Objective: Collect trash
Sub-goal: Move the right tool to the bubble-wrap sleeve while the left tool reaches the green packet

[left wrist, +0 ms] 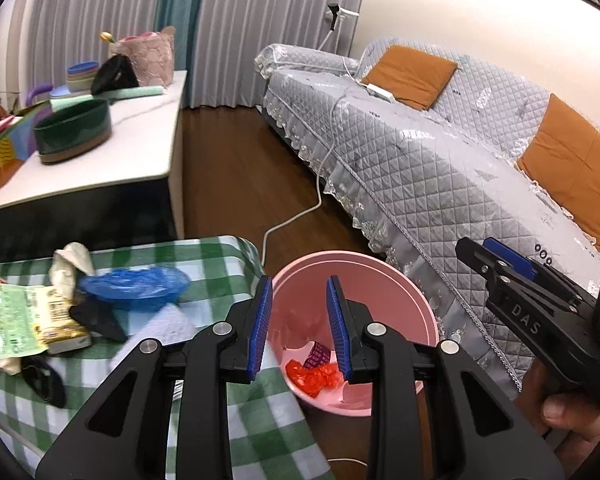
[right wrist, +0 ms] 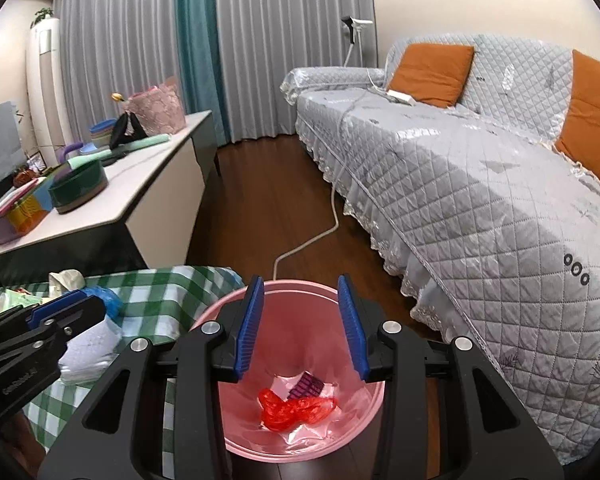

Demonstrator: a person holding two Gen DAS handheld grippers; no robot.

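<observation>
A pink bin (left wrist: 384,280) stands on the floor beside the green-checked table (left wrist: 204,256); it also shows in the right wrist view (right wrist: 236,432). Inside lie a red plastic wrapper (right wrist: 296,410) and a purple wrapper (right wrist: 308,386). My left gripper (left wrist: 300,328) is open and empty over the bin's near rim. My right gripper (right wrist: 302,326) is open and empty above the bin; it also shows at the right of the left wrist view (left wrist: 496,264). On the table lie a blue plastic bag (left wrist: 136,286), a green packet (left wrist: 8,320), crumpled paper (left wrist: 70,266) and black scraps (left wrist: 100,320).
A grey quilted sofa (left wrist: 440,168) with orange cushions (left wrist: 412,76) stands right of the bin. A white cable (left wrist: 300,216) runs across the wood floor. A white cabinet (left wrist: 140,136) behind the table holds a dark green bowl (left wrist: 74,130) and baskets.
</observation>
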